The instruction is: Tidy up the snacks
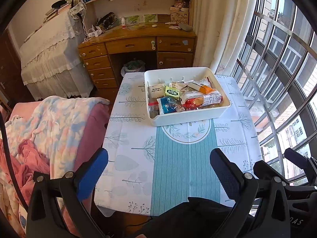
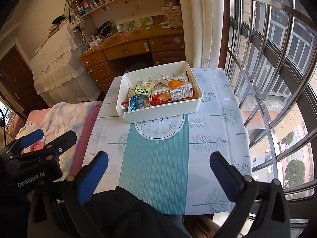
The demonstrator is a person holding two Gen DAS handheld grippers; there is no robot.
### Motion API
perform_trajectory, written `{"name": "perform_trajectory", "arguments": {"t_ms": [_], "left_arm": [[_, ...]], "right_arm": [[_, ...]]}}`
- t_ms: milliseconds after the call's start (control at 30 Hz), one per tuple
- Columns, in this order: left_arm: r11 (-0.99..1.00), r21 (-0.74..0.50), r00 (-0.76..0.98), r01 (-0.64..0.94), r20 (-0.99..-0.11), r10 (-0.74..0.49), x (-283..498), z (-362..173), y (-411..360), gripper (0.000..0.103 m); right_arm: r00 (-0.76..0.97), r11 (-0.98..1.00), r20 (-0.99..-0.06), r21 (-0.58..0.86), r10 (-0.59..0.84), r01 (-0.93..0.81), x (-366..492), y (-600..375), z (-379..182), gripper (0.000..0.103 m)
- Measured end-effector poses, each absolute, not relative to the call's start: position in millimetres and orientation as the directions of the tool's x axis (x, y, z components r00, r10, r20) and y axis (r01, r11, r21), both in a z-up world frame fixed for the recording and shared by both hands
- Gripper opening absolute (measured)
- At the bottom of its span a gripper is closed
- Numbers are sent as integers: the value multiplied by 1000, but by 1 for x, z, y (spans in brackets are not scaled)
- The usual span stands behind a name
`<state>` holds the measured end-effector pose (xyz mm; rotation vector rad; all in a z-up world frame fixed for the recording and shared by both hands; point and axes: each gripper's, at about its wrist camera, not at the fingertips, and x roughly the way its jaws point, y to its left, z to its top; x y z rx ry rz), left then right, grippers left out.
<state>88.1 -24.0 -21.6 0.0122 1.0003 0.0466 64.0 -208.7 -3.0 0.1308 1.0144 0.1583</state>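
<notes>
Left wrist view is showing me a white plastic bin [image 1: 190, 115] that is sitting on the far half of a small table [image 1: 178, 168] covered with a tree-print cloth. The bin is rectangular with rounded corners, and its long axis is running from left to right across the table, slightly turned so the right end is lying farther from me. Inside it the snacks are lying mixed together: a long red and white packet [image 1: 202, 100] is lying along the front right, an orange wrapper [image 1: 206, 88] is resting just behind it, a green and yellow pack [image 1: 172, 92] is sitting in the middle, a beige pack [image 1: 156, 91] is lying at the left, and a blue wrapper [image 1: 167, 105] is lying at the front left. At the left front corner I am seeing something with a red cap [image 1: 153, 104], perhaps a small jar, but it is too small to tell.

I am holding the left gripper [image 1: 158, 156] over the near edge of the table, its blue fingers standing wide apart with nothing between them. The right gripper [image 2: 158, 156] is likewise gaping wide and gripping nothing, well apart from the bin [image 2: 162, 111].
</notes>
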Motion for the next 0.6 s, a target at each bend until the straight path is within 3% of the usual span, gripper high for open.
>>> {"name": "perform_trajectory", "arguments": {"t_ms": [600], "left_arm": [[1000, 14, 538, -21, -843, 23, 90, -25, -25, 102]], "right_arm": [[510, 985, -844, 166, 167, -48, 65, -212, -6, 103]]}}
